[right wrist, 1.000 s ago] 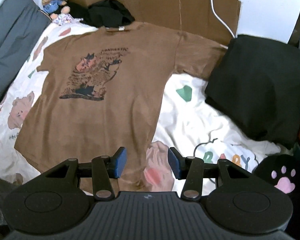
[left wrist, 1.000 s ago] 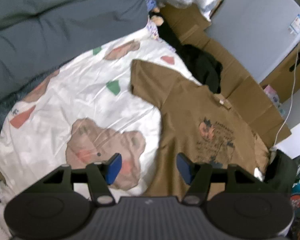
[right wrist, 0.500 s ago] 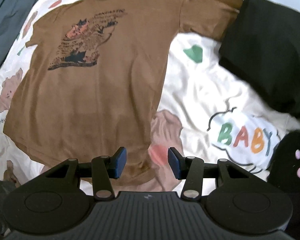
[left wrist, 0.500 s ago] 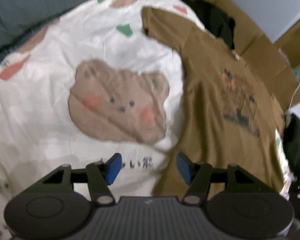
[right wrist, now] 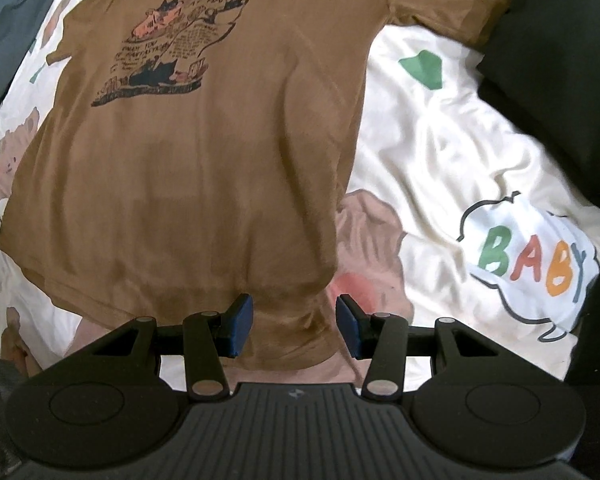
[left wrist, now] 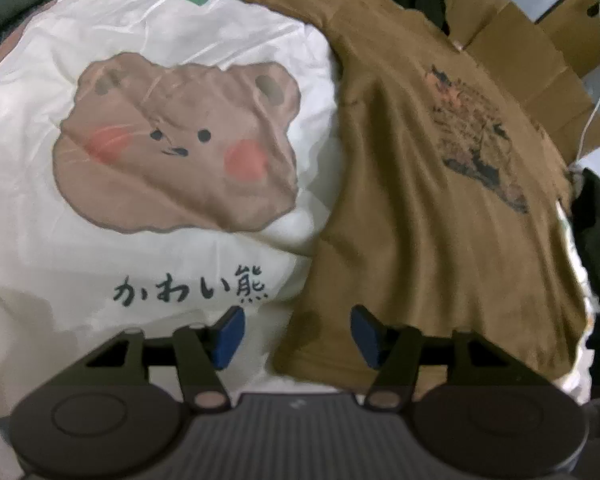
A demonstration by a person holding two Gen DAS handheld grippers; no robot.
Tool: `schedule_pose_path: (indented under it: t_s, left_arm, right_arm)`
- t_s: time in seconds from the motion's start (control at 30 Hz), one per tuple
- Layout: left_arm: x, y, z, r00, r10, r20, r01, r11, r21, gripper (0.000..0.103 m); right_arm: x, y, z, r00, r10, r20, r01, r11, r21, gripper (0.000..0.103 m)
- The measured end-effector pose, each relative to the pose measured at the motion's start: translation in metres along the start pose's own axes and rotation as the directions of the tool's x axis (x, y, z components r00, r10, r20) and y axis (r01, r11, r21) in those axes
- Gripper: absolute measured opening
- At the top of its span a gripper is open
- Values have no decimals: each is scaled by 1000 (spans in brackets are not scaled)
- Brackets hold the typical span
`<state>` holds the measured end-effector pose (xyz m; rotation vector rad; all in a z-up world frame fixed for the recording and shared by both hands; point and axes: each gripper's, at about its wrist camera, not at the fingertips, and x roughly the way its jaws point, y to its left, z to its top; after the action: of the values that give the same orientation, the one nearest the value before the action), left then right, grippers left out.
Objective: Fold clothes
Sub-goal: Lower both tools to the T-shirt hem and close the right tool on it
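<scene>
Bedding [left wrist: 40,240]: white, bear print; carries brown T-shirt [right wrist: 188,184], flat. Left gripper [left wrist: 296,330] jaws closing, right gripper [right wrist: 294,326] jaws parted, both straddling hem corners, unclamped.

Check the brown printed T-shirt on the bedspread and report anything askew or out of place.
Nothing stands out. The brown printed T-shirt lies flat, print up, on the white bear-patterned bedspread, with only soft wrinkles. Its hem runs slightly slanted.

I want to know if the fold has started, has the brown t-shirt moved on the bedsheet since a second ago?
No. The brown t-shirt lies flat, its bottom corner beside the same pink bear print on the bedsheet; only the cameras came closer.
</scene>
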<state>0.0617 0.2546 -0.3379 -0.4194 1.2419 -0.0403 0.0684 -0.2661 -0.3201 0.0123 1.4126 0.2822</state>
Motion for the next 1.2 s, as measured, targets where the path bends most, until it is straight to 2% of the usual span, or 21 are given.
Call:
schedule_pose_path:
  t_s: [0.1, 0.17, 0.2, 0.23, 0.33, 0.43, 0.57, 0.7, 0.83, 0.87, 0.93, 1.0, 1.2]
  left_arm:
    - [10, -3, -4, 1000, -4, -15, 4, 1000, 3, 53]
    - [12, -2, -7, 1000, -19, -25, 19, 1000, -3, 25]
    - [12, 0, -9, 998, -43, -39, 42, 999, -14, 5]
    - [12, 2, -12, 996, -66, -54, 65, 998, -25, 3]
    - [-3, 6, -16, 995, -87, -45, 86, 996, -17, 3]
    - [-28, 23, -21, 994, -104, -16, 103, 993, -65, 3]
    - [-48, 41, -25, 997, -81, 11, 82, 993, -86, 3]
    - [-46, 40, -26, 997, -71, 12, 71, 993, -94, 5]
    - [-41, 35, -24, 1000, -12, -12, 10, 995, -98, 19]
    - [-41, 36, -23, 1000, -10, -10, 9, 995, -100, 22]
    - [-42, 37, -21, 1000, -9, -1, 9, 994, -107, 35]
    - [-43, 37, -19, 1000, -5, 8, 6, 994, -108, 41]
    - [-28, 24, -17, 1000, 7, -6, -7, 998, -70, 43]
  right_arm:
    - [7, 1, -1, 1000, 2, -16, -2, 1000, 1, 51]
    - [11, 1, -1, 1000, 3, -24, -3, 1000, -2, 51]
    - [12, 1, -1, 1000, 2, -26, -2, 1000, -4, 51]
    - [14, 1, 0, 1000, 1, -31, -1, 1000, -6, 51]
    - [16, -1, 1, 999, -2, -35, 2, 1000, -13, 51]
    - [19, -4, 3, 999, -6, -45, 5, 1000, -15, 51]
    - [24, -7, 7, 998, -16, -56, 16, 1000, -16, 51]
    - [22, -7, 15, 998, -14, -57, 14, 1000, -15, 51]
    - [18, -11, 22, 998, -25, -62, 25, 1000, 0, 52]
    - [18, -12, 24, 997, -25, -67, 26, 1000, 6, 52]
    - [21, -13, 25, 996, -30, -78, 31, 999, 7, 52]
    - [28, -12, 25, 995, -29, -95, 30, 1000, 5, 52]
    - [47, -10, 22, 988, -21, -151, 18, 1000, -23, 51]
